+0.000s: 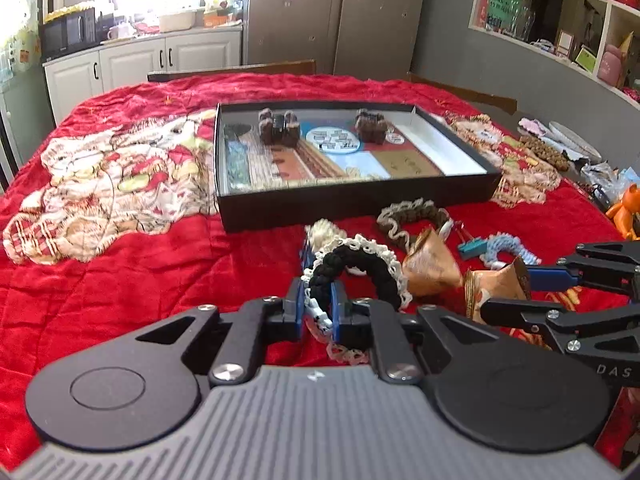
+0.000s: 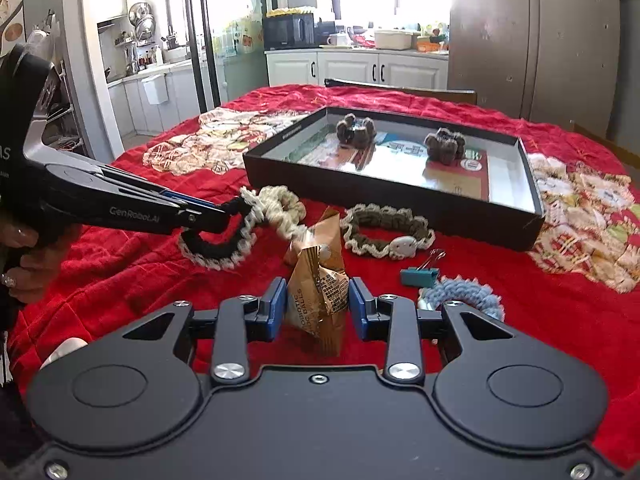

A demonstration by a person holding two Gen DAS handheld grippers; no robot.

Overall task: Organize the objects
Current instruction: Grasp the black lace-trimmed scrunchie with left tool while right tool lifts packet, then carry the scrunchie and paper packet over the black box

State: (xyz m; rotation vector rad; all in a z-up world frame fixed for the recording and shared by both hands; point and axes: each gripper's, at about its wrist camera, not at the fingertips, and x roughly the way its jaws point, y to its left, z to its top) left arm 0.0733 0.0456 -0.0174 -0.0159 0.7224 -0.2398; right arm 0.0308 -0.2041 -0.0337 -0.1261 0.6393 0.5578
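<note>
- Red blanket (image 2: 120,264) printed with bears covers the table; everything below lies on it.
- Left gripper (image 1: 318,304): jaws drawn narrow and clamped on the black scrunchie with white lace edge (image 1: 360,264). In the right wrist view the gripper (image 2: 230,210) comes in from 9 o'clock, pinching the ring at its upper edge; whether the rest of it hangs or rests on the blanket cannot be told.
- Cream scrunchie (image 2: 280,204) lies just beside the black one, toward 1 o'clock of it.
- Black tray (image 2: 400,196) sits at 12 o'clock from both grippers; inside are two brown scrunchies (image 2: 356,128), one at the tray's 11 o'clock, the other at 1 o'clock, well apart.
- Right gripper (image 2: 318,304): jaws part-open around the gold snack packet (image 2: 320,288). Its blue pads (image 2: 276,308) stand at either side of the packet; whether they press it cannot be told.
- Olive-brown scrunchie with cream edge (image 2: 386,232) lies at 1 o'clock of the packet, near the tray's front wall.
- Teal binder clip (image 2: 420,276) sits at 3 o'clock of the packet, touching the blue scrunchie (image 2: 464,294) at its 4 o'clock.
</note>
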